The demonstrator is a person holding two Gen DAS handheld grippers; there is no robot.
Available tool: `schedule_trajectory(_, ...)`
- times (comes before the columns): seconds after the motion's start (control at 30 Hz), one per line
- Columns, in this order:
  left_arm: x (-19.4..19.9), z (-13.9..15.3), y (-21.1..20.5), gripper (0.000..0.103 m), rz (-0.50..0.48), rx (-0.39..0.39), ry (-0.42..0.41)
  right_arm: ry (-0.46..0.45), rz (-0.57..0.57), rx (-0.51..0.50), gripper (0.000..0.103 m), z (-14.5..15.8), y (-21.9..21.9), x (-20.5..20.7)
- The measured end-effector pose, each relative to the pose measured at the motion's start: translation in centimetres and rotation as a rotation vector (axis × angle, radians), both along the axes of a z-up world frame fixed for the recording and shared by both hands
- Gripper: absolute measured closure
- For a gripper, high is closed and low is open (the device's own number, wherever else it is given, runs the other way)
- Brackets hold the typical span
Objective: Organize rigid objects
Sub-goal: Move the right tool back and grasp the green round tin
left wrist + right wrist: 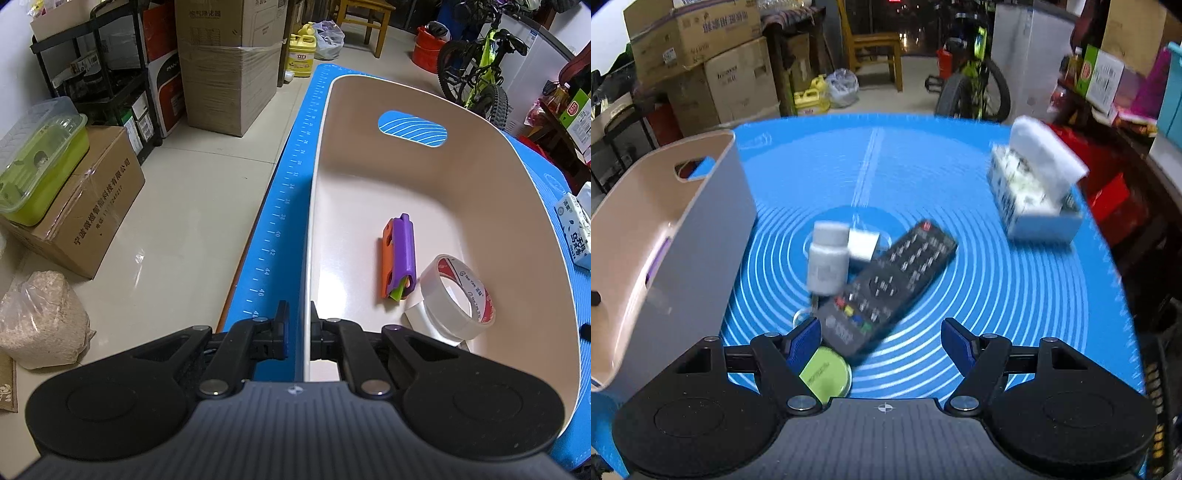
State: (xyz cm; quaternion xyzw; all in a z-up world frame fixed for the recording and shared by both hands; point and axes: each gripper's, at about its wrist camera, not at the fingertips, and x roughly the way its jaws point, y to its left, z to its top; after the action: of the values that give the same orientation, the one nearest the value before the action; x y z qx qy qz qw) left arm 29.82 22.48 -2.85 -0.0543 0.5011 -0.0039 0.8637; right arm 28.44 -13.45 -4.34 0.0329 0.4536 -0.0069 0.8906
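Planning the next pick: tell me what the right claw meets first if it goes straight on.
Most likely the black remote, lying straight ahead between the open right claw fingers; depth is unclear in this blurred view.

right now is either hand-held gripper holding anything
Left hand-held gripper clamps the beige plastic bin by its near rim; right hand-held gripper is open, holding nothing.
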Motion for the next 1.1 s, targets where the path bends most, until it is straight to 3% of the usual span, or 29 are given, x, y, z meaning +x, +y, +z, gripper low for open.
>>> schedule_trajectory(0.2, 0.0, 0.0, -0.1, 0.092, 0.001, -0.005, 0.000, 0.065, 0.019, 0.025, 0.026, -3.0, 1.3, -0.2)
schedule_trajectory(0.63, 0.0, 0.0, -0.1, 0.092, -0.001, -0.004, 0.000, 0.128, 0.075, 0.017, 0.027, -5.7, 4.3, 1.0)
schedule_trajectory(0.93, 0.1, 0.0, 0.0, 0.092, -0.004, -0.007, 0.001, 0.104, 0.122, -0.035, 0.048, -5.7, 5.2, 0.9)
schedule_trajectory(1.1, 0.1, 0.0, 0.0, 0.092, -0.003, -0.006, 0.001, 0.107, 0.151, -0.066, 0.048, -5.4, 5.9, 0.4)
